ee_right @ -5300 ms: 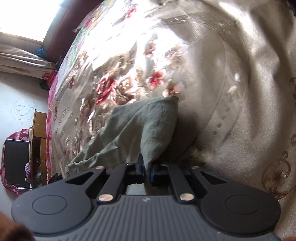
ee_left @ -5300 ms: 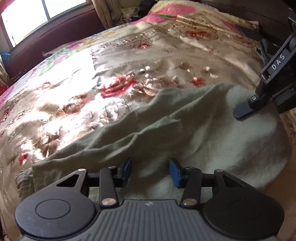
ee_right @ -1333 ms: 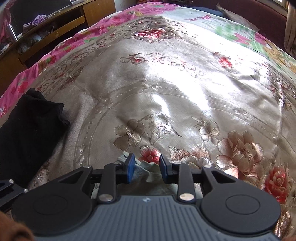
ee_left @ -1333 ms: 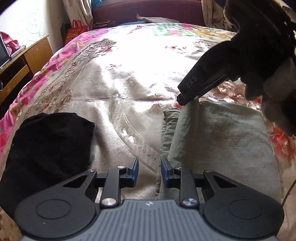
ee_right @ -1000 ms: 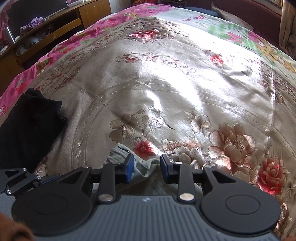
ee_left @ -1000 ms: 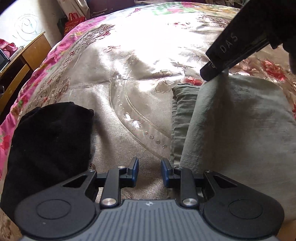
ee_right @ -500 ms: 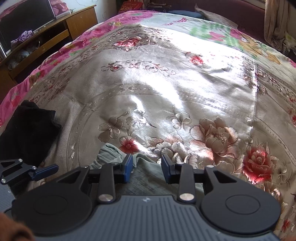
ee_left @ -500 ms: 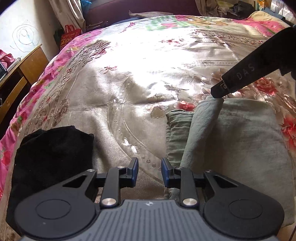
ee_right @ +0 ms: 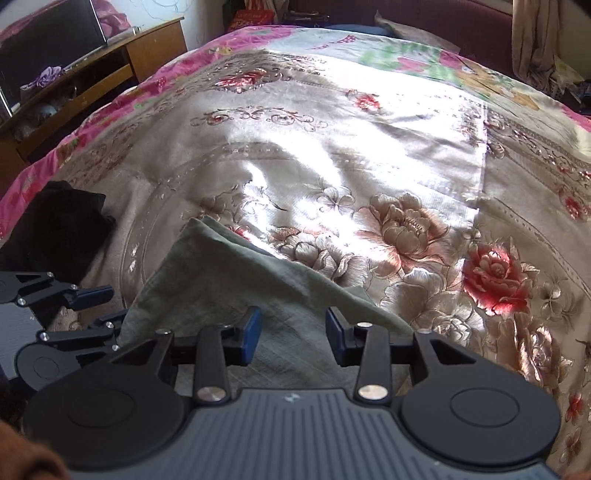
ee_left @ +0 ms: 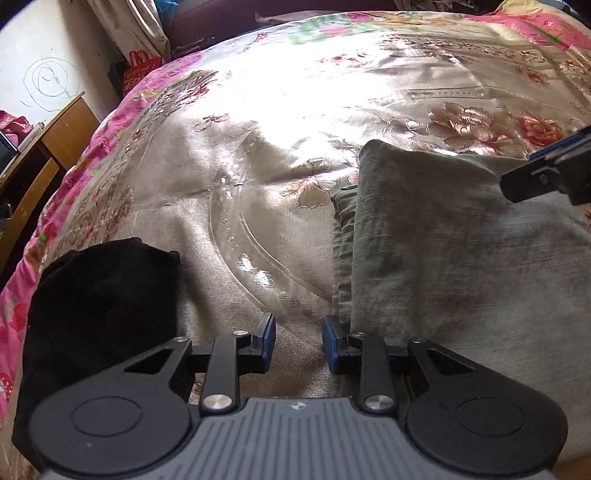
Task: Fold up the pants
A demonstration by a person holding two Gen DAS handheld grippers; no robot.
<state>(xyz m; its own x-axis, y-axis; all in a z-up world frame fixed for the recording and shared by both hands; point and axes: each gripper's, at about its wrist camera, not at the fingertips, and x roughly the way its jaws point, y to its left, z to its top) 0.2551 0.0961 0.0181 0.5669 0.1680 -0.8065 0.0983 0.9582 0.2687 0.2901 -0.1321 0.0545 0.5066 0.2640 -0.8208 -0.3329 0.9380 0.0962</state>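
Note:
Grey-green pants [ee_left: 454, 251] lie folded into a flat rectangle on the floral bedspread [ee_left: 280, 122]. My left gripper [ee_left: 298, 341] is open and empty at the fold's near-left edge, its right finger beside the cloth. My right gripper [ee_right: 292, 336] is open and empty, just above the pants [ee_right: 236, 280] near their far edge. The right gripper also shows at the right edge of the left wrist view [ee_left: 546, 173]. The left gripper shows at the left of the right wrist view [ee_right: 74, 310].
A black folded garment [ee_left: 99, 306] lies on the bed left of the pants; it also shows in the right wrist view [ee_right: 51, 232]. A wooden cabinet [ee_right: 92, 70] stands beyond the bed's left side. A dark headboard [ee_right: 424, 18] is at the far end.
My right gripper has let go of the pants' top layer and drawn back, opening wider. The fold now lies flat. My left gripper stayed open near the left edge.

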